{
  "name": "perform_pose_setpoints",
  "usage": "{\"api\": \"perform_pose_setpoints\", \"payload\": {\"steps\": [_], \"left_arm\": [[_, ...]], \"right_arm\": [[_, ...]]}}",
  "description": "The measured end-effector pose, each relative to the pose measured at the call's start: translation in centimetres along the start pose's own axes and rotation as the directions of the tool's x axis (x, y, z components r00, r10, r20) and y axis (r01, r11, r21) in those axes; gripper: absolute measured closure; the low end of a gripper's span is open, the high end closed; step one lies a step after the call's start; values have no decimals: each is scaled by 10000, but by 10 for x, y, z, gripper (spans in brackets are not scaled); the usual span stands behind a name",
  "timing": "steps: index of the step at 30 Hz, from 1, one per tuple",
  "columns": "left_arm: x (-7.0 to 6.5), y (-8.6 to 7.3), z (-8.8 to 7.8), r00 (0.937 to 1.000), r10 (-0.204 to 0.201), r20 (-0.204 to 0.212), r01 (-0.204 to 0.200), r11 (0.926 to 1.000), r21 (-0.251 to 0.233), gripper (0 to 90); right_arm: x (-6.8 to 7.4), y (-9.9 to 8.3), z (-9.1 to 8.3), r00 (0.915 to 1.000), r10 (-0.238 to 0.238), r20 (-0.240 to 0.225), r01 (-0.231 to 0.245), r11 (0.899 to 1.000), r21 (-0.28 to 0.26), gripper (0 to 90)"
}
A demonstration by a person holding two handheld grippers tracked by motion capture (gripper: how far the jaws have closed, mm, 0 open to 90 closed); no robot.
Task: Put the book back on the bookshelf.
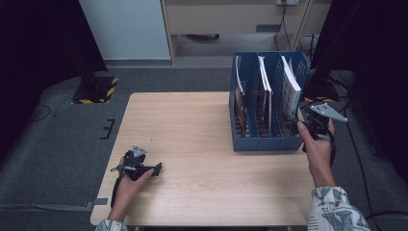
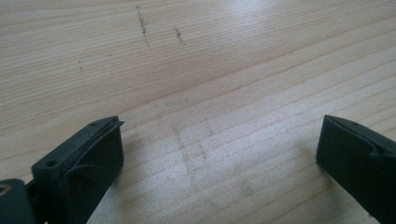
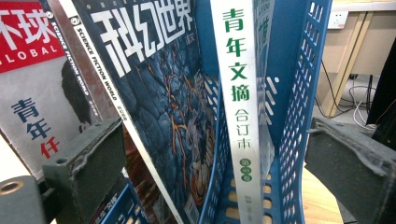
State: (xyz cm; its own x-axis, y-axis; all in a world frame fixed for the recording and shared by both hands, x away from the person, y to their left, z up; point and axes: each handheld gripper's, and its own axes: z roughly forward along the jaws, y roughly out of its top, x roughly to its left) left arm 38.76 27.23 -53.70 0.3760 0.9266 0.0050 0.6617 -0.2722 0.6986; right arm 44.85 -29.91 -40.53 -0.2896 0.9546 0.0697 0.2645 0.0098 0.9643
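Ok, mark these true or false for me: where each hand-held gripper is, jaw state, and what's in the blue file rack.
1. The right hand-held gripper is at the blue file rack. True.
2. Its jaws are clamped on the white-spined book. False: they stand open, with the spine between them untouched.
3. The left hand-held gripper holds a magazine. False: its jaws are open over the bare wooden table.
4. The rack has publications in all three compartments. True.
5. The rack lies tipped over. False: it stands upright.
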Motion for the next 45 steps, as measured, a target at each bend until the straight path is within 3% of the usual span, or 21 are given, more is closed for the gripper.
{"api": "perform_pose_setpoints", "payload": {"steps": [32,45], "left_arm": [[0,0,0,10000,-22,-21,22,10000,-3,0],[0,0,0,10000,-22,-20,22,10000,-2,0]], "right_arm": [[21,-10,-30,9969,-479,-627,488,9987,136,60],[29,-17,-33,9940,-648,-879,697,9962,531,56]]}}
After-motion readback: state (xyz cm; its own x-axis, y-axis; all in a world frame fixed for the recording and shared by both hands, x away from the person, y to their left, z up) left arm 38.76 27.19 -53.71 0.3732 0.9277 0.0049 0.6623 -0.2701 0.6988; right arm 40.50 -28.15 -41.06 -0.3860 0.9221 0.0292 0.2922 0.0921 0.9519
